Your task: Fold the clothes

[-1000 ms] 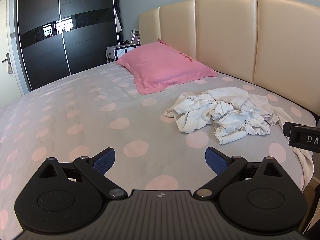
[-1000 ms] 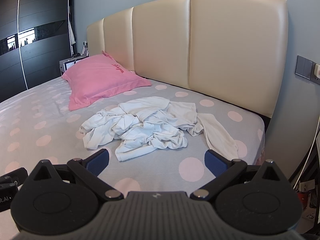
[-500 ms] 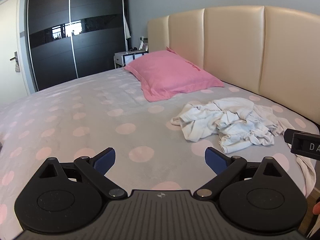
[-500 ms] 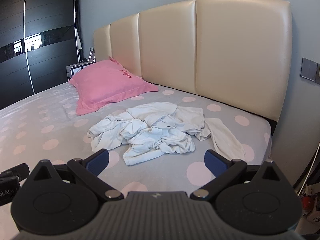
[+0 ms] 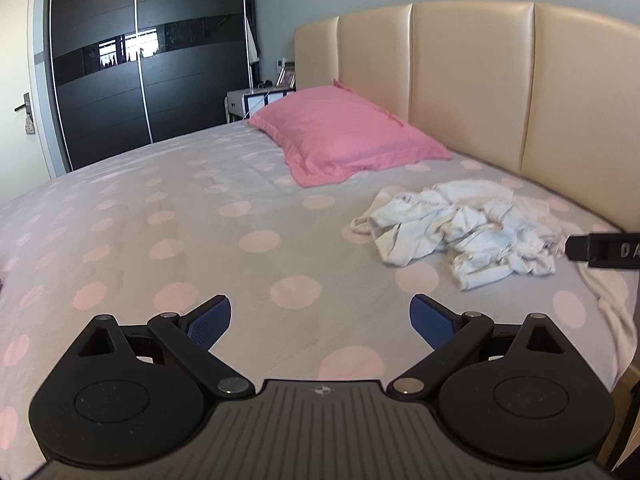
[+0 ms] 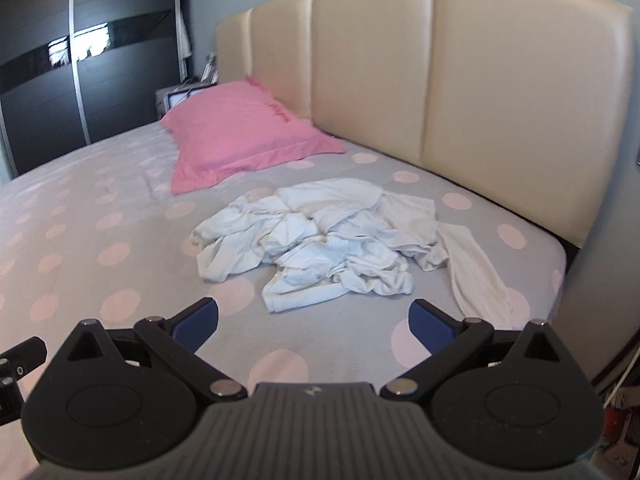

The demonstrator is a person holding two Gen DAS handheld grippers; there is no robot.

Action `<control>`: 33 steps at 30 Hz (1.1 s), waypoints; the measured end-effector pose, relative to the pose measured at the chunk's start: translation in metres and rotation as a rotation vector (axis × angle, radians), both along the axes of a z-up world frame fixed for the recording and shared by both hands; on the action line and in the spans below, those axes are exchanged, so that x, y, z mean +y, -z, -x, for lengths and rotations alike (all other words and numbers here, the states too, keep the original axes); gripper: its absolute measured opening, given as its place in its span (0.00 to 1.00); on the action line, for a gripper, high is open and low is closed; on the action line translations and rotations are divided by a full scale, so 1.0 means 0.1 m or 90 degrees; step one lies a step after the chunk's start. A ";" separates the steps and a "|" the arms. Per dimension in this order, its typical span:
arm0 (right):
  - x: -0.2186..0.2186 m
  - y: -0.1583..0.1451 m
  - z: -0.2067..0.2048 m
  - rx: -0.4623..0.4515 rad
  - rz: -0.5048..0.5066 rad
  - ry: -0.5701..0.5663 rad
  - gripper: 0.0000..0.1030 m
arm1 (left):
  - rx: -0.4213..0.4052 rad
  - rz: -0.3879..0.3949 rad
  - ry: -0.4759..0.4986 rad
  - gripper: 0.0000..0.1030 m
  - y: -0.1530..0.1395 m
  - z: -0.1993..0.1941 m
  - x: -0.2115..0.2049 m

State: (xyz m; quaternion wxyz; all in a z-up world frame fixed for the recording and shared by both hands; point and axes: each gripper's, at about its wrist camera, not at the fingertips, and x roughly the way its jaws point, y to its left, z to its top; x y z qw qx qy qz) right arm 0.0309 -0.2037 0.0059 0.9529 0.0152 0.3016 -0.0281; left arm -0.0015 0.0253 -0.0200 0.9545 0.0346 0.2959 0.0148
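Bed (image 5: 168, 216) is wearing a grey sheet w/ pale pink dots and filling most of both views. Pink pillow (image 5: 344, 136) is lying flat at approx 12 o'clock in left view, 11 o'clock in right view (image 6: 240, 136), near the cream headboard (image 6: 440, 80). White clothes (image 6: 320, 240) are sitting crumpled directly on the sheet, centre of right view, 3 o'clock in left view (image 5: 460, 228). One long strip of the cloth is trailing toward the bed edge at 4 o'clock, right view. Pillow and clothes aren't touching.
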 end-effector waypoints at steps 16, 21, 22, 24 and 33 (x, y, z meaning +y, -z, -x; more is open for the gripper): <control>-0.36 0.25 -1.29 0.112 0.052 -0.031 0.84 | 0.135 -0.045 -0.115 0.95 0.35 -0.32 0.75; -0.53 0.32 -1.83 0.108 0.007 -0.002 0.77 | 0.171 -0.054 -0.151 0.95 0.49 -0.44 1.01; -0.54 0.35 -1.94 0.110 -0.001 -0.001 0.77 | 0.177 -0.055 -0.156 0.95 0.52 -0.46 1.05; -0.54 0.44 -2.15 0.114 -0.008 0.003 0.77 | 0.187 -0.057 -0.162 0.95 0.57 -0.49 1.11; -0.52 0.83 -2.72 0.175 -0.005 0.040 0.40 | 0.210 -0.065 -0.170 0.95 0.74 -0.51 1.28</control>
